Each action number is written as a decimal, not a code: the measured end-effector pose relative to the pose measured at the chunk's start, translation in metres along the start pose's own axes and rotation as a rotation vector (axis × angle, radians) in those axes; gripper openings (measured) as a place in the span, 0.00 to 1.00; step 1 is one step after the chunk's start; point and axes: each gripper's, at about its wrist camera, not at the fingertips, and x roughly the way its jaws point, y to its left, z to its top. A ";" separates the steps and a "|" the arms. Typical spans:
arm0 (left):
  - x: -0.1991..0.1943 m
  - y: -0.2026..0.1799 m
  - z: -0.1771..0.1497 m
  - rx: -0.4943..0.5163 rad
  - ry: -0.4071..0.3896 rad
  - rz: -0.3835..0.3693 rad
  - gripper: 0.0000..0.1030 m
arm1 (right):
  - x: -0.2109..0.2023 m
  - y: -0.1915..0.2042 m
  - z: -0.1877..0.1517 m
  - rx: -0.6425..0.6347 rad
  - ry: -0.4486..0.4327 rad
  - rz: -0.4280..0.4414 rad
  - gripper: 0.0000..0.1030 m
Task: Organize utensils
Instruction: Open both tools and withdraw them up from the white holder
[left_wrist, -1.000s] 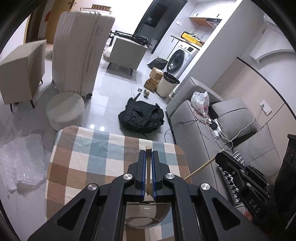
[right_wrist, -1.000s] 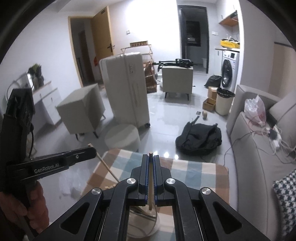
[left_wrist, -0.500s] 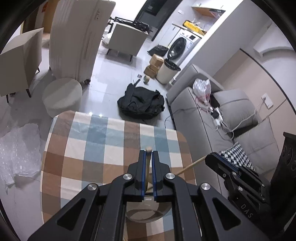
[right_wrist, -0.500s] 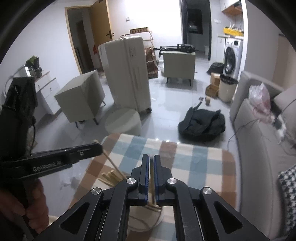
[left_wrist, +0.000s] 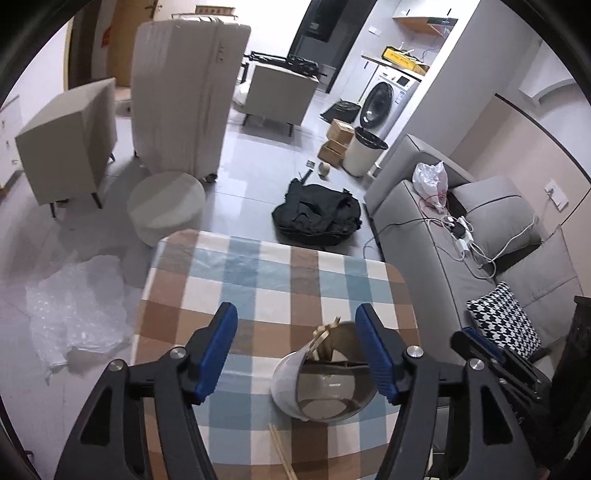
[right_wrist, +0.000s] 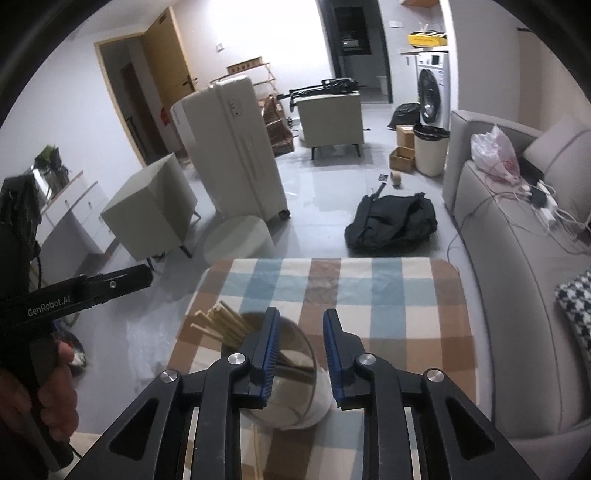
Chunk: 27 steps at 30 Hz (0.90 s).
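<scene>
Left gripper (left_wrist: 295, 332) now spread wide, right gripper (right_wrist: 301, 321) just parted, both released chopsticks (right_wrist: 225, 325) now in cup (right_wrist: 295, 398)

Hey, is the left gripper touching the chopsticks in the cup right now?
Apart. In the left wrist view, the left gripper has its jaws spread wide, and the chopsticks lean in the cup between them, untouched.

Dim indoor light, fisheye-warped edges
</scene>
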 end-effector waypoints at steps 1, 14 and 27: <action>-0.004 0.000 -0.002 0.004 -0.003 0.011 0.60 | -0.004 0.000 -0.002 0.007 -0.006 -0.001 0.25; -0.047 -0.014 -0.032 0.063 -0.099 0.079 0.74 | -0.063 0.015 -0.041 0.052 -0.115 0.037 0.49; -0.067 -0.020 -0.067 0.101 -0.160 0.114 0.84 | -0.102 0.014 -0.087 0.096 -0.186 0.033 0.62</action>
